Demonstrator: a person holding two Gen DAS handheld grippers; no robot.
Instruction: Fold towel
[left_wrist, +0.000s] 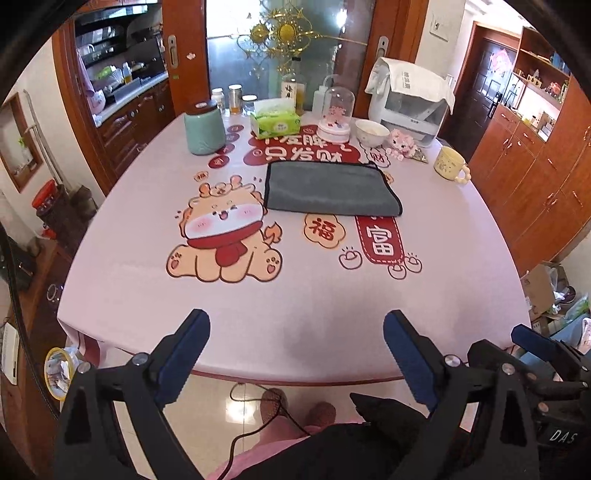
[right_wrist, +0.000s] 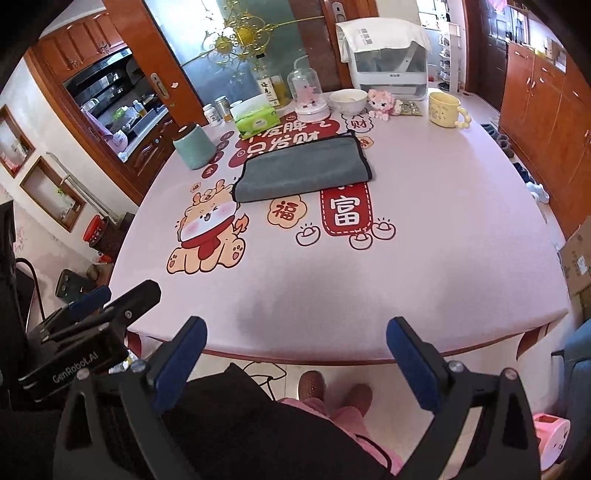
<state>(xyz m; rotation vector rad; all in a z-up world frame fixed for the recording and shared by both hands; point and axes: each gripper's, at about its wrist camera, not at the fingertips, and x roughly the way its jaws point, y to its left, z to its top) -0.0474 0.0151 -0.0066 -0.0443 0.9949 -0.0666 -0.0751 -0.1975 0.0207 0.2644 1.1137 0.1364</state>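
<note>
A grey towel (left_wrist: 328, 188) with black trim lies folded flat as a rectangle on the pink tablecloth (left_wrist: 295, 295), past the middle of the table; it also shows in the right wrist view (right_wrist: 303, 168). My left gripper (left_wrist: 295, 328) is open and empty, held back over the table's near edge, far from the towel. My right gripper (right_wrist: 295, 332) is open and empty too, over the near edge. The right gripper shows at the lower right of the left wrist view (left_wrist: 535, 343). The left gripper shows at the lower left of the right wrist view (right_wrist: 110, 295).
At the table's far side stand a green canister (left_wrist: 205, 127), a tissue box (left_wrist: 275, 120), a glass dome (left_wrist: 334, 114), a white bowl (left_wrist: 371, 131), a pink plush toy (left_wrist: 402, 144), a yellow mug (left_wrist: 450, 164) and a white appliance (left_wrist: 410, 107). Wooden cabinets (left_wrist: 535, 166) stand on the right.
</note>
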